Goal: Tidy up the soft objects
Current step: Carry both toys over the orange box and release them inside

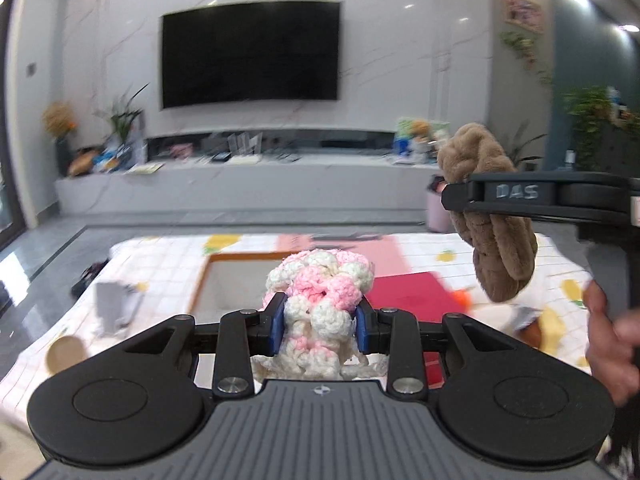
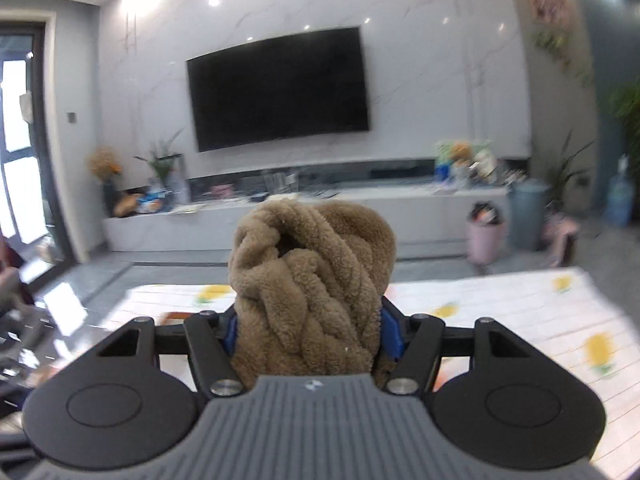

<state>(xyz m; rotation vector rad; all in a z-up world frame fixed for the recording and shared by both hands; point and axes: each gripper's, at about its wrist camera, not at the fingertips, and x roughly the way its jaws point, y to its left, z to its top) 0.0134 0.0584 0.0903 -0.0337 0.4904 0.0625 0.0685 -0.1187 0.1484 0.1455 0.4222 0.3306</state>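
The counter (image 1: 168, 268) is covered with a white checked cloth (image 1: 160, 280) that has yellow fruit pictures on it. A box with a wooden rim (image 1: 224, 258) sits on the cloth near the middle, and it looks pale inside. Just to the right of it lies a red flat sheet (image 1: 412, 290), and a pink one (image 1: 384, 256) lies behind that. A small orange thing (image 1: 462, 294) rests at the red sheet's corner. On the left side stands a blurry grey thing (image 1: 114, 308). A round tan disc (image 1: 66, 354) lies near the left edge.
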